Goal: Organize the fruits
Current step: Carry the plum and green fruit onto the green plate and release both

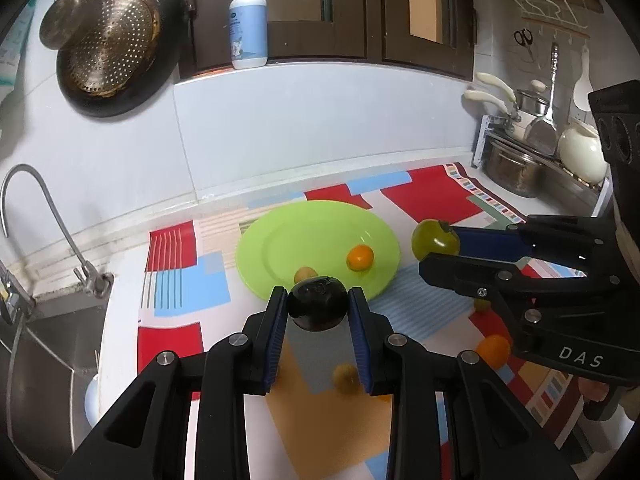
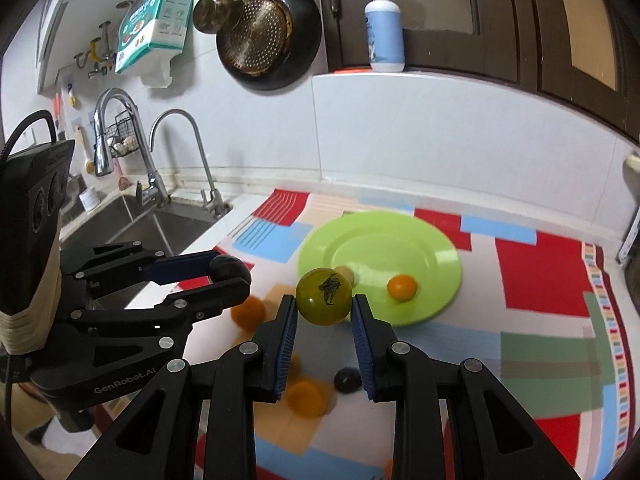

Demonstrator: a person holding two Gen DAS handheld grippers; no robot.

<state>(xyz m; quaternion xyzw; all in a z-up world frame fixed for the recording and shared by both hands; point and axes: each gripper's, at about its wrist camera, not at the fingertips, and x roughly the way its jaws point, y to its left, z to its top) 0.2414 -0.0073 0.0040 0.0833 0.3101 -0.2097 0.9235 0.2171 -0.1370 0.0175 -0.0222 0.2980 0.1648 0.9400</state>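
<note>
Now holding one fruit in each gripper. Left gripper [image 1: 318, 300] closed tight on a dark fruit [image 1: 318, 306], round and shiny, squeezed between the blue pads [image 1: 277, 332]. Right gripper [image 2: 324, 300] closed on a green fruit [image 2: 324, 296] with a black mark on its skin. Both fruits up in the air above the cloth, just in front of the green plate [image 1: 280, 236].

Held at the very tips, most likely so each fruit can be set down on the plate without the fingers bumping the rim. Pointing down and forward at the plate, side by side but apart, so no knocking together.

Already on the plate: an orange fruit [image 1: 360, 257] near the front right, and a small tan fruit [image 1: 306, 275] by the front edge. More loose fruits [image 1: 493, 350] down on the cloth under the grippers, orange and yellowish; too blurry to say what kind, maybe little oranges. So, as a guess, part way through, with more to pick up.

Underneath, a bright cloth [image 1: 432, 196] with red, blue and orange blocks, spread flat on a white kitchen counter. Off to the left, a metal sink [image 2: 160, 224] and a bent tap [image 2: 188, 140]. Up on the white wall, a black pan [image 1: 116, 48] with a strainer inside. On the ledge, a soap bottle [image 1: 248, 20]. Far right, shiny pots [image 1: 512, 168] on a rack.
</note>
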